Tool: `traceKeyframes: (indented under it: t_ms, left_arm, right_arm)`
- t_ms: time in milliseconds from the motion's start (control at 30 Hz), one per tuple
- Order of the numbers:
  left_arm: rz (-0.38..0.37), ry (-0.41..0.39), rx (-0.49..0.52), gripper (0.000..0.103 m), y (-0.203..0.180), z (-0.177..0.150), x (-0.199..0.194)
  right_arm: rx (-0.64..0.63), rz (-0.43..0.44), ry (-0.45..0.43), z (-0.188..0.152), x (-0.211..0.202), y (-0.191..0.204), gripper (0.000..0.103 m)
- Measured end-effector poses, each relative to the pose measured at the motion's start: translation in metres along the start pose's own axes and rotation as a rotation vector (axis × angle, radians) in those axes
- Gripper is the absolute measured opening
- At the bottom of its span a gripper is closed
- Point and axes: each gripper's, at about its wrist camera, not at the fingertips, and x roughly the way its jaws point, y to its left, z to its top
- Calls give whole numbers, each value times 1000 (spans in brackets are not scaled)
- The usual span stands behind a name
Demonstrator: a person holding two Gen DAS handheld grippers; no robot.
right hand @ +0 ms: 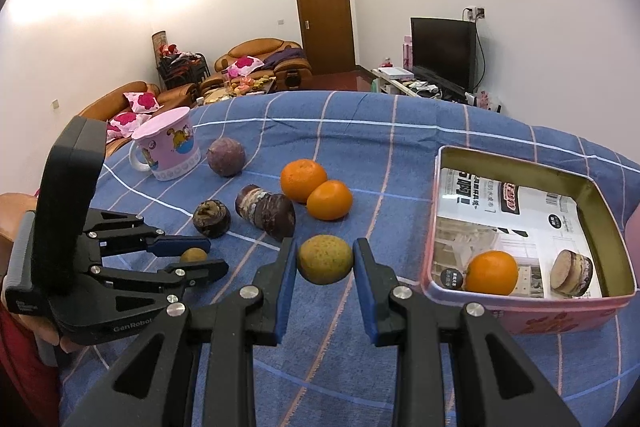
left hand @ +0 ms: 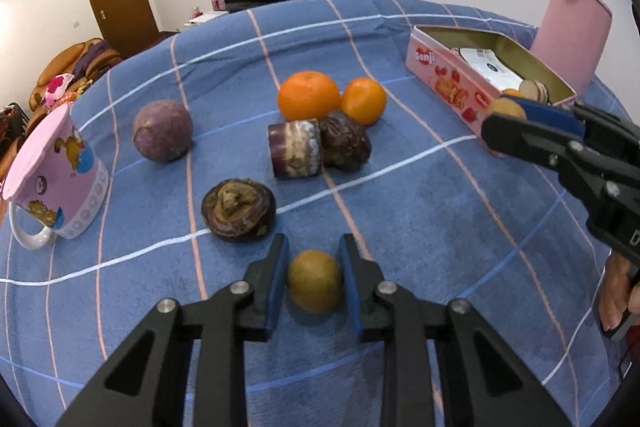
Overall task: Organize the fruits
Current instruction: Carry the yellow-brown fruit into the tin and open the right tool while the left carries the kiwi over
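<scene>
My left gripper [left hand: 314, 259] is shut on a small brown round fruit [left hand: 315, 281] that rests on the blue checked cloth; the right wrist view shows the same gripper [right hand: 210, 255] low at the left. My right gripper [right hand: 325, 247] is shut on a yellow-green round fruit [right hand: 325, 259], held above the cloth left of the pink tin [right hand: 520, 315]. An orange [right hand: 491, 273] and a cut brown piece [right hand: 570, 273] lie in the tin. Two oranges [left hand: 308, 95] [left hand: 363, 101], a purple fruit [left hand: 162, 131] and dark shrivelled fruits [left hand: 238, 209] [left hand: 344, 141] lie ahead.
A pink mug [left hand: 56, 179] stands at the left of the cloth. The tin's lid [left hand: 572, 31] stands upright behind the tin at the far right. A cut purple piece [left hand: 295, 149] lies against one dark fruit. A hand [left hand: 616, 291] shows at the right edge.
</scene>
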Motion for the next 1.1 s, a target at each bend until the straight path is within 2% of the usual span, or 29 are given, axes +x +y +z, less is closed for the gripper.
traceKeyframes:
  t_ms: [67,200,267,400,600,700,800,1100]
  left_arm:
    - [14,-63,16,28,-6,4,-8]
    - [35,-249,37,28,-22,9,-35]
    - [79,-289,7,28,-30,13,-36]
    - [184,-283,-41,28,-45,21,-23]
    - [222,-301,-146,28,-47,23,-23]
    - [219,-273,-197,28,-48,25,-17]
    - [228,-253,-207,28,-55,29,-10]
    - [214,-283,-194,28,-96,53,-4]
  right_arm:
    - [0,-3,-9,1,-2,-1,30]
    - [7,-2,-51,3,-11,-3,30]
    - [2,-18,-72,4,-15,-4,30]
    - [0,-66,-100,7,-20,-10,30]
    - [24,-99,-123,13,-23,-28,30]
    - [27,-113,-120,14,-23,-37,30]
    - [21,-135,-112,11,-23,-48,30]
    - [66,-221,-142,11,-38,-106,30]
